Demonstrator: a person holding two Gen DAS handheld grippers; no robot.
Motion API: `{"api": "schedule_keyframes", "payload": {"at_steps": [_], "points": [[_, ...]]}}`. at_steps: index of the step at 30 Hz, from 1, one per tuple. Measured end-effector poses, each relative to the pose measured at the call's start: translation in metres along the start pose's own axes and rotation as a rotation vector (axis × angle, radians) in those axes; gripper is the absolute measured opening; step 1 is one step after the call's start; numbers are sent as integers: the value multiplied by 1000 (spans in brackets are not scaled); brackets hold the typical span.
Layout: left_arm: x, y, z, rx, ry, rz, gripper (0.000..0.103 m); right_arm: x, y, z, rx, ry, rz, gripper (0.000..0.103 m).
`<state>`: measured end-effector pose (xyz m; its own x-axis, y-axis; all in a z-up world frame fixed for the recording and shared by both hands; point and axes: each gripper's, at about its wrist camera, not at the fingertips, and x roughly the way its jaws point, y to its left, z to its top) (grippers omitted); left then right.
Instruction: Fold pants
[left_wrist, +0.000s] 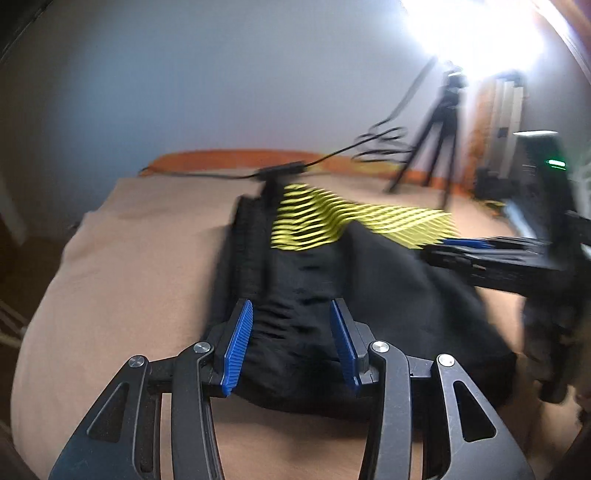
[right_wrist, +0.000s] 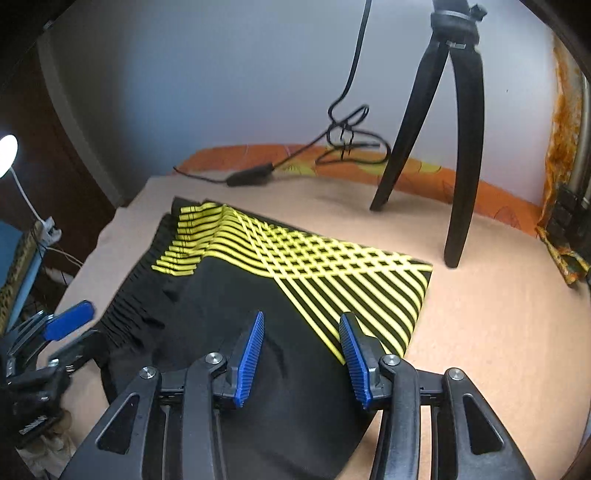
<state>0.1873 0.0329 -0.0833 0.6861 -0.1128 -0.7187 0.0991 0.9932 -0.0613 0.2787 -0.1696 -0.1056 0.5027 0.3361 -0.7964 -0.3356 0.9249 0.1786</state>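
Black pants with a yellow striped panel (right_wrist: 303, 266) lie folded on the beige bed cover (right_wrist: 498, 332). They also show, blurred, in the left wrist view (left_wrist: 332, 280). My left gripper (left_wrist: 291, 314) is open, its blue pads just above the gathered black waistband end. It also shows at the left edge of the right wrist view (right_wrist: 70, 332). My right gripper (right_wrist: 303, 325) is open and empty over the near black part of the pants, beside the striped corner. It also shows at the right of the left wrist view (left_wrist: 469, 247).
A black tripod (right_wrist: 443, 129) stands on the bed behind the pants, with a cable and a black adapter (right_wrist: 251, 175) near the far edge. An orange patterned sheet (right_wrist: 443, 181) runs along the wall. A lamp (right_wrist: 7, 151) is off the bed's left side.
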Motion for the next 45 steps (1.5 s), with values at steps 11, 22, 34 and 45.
{"api": "schedule_keyframes", "payload": {"at_steps": [11,22,34,45], "points": [[-2,67,-6,-181,-6,144,45,5,5,-15,-85,8,-58,43],[-13,76,-1,-249,-49,161,45,-39,28,-43,-162,-44,-21,44],[-94,38,7,-239,-96,48,45,-83,57,-107,-322,-36,-62,49],[-160,-29,-15,-237,-81,-62,66,-176,34,-136,-224,-107,-28,57]]}}
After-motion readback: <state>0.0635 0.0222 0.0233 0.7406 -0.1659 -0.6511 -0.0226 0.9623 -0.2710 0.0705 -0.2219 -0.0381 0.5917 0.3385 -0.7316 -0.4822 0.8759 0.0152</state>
